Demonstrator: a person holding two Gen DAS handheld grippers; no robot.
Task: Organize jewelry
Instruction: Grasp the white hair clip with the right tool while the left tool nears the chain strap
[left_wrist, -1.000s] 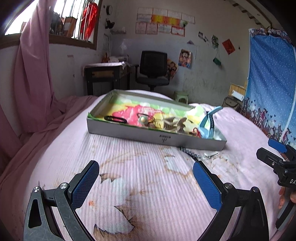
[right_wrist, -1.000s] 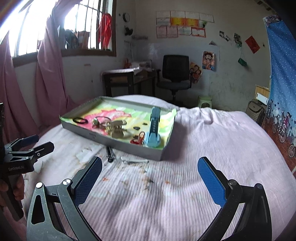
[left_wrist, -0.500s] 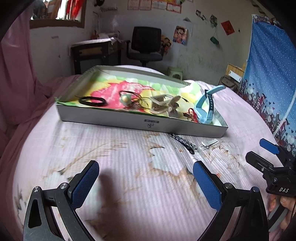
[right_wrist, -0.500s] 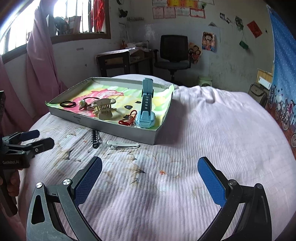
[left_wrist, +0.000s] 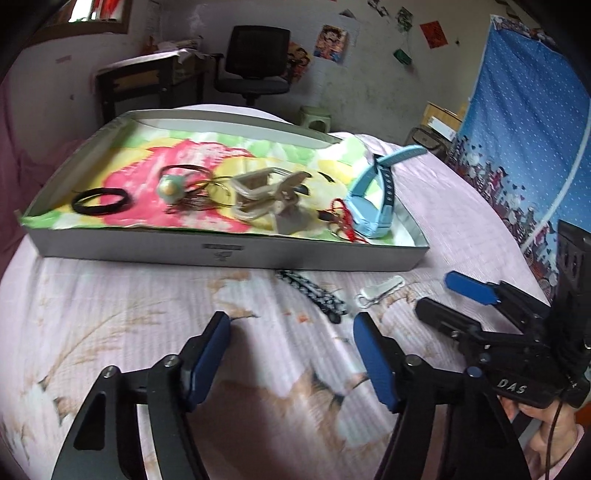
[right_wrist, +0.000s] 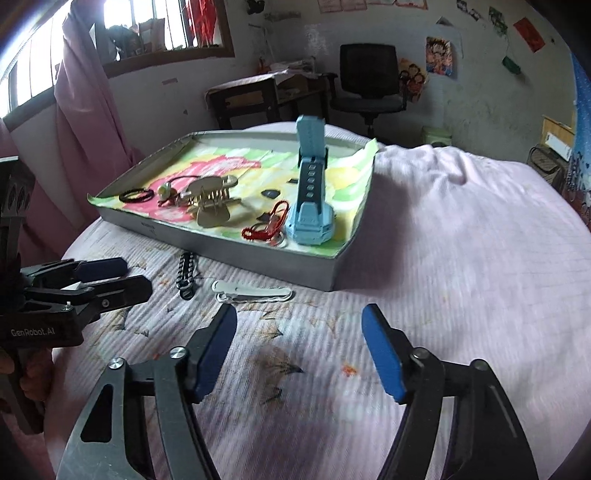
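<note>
A grey tray (left_wrist: 147, 253) (right_wrist: 229, 243) lined with flowered paper rests on the pink bed. Inside lie a black hair tie (left_wrist: 99, 200), a beige claw clip (left_wrist: 266, 194) (right_wrist: 212, 201), a red cord (right_wrist: 271, 221) and a blue watch (left_wrist: 373, 206) (right_wrist: 310, 206). In front of the tray a black beaded bracelet (left_wrist: 314, 295) (right_wrist: 186, 275) and a white clip (left_wrist: 380, 293) (right_wrist: 251, 291) lie on the sheet. My left gripper (left_wrist: 291, 332) hovers short of the bracelet, jaws closing with nothing between them. My right gripper (right_wrist: 299, 325) hangs just short of the white clip, jaws closing on nothing.
The pink bedsheet (right_wrist: 461, 258) spreads wide to the right of the tray. A desk (right_wrist: 258, 96) and black office chair (right_wrist: 369, 81) stand by the far wall. A pink curtain (right_wrist: 85, 103) hangs at the left and a blue one (left_wrist: 528, 122) at the right.
Both grippers came forward and tipped down toward the bracelet and clip, so the tray looks larger. The jaws of both have narrowed from wide open.
</note>
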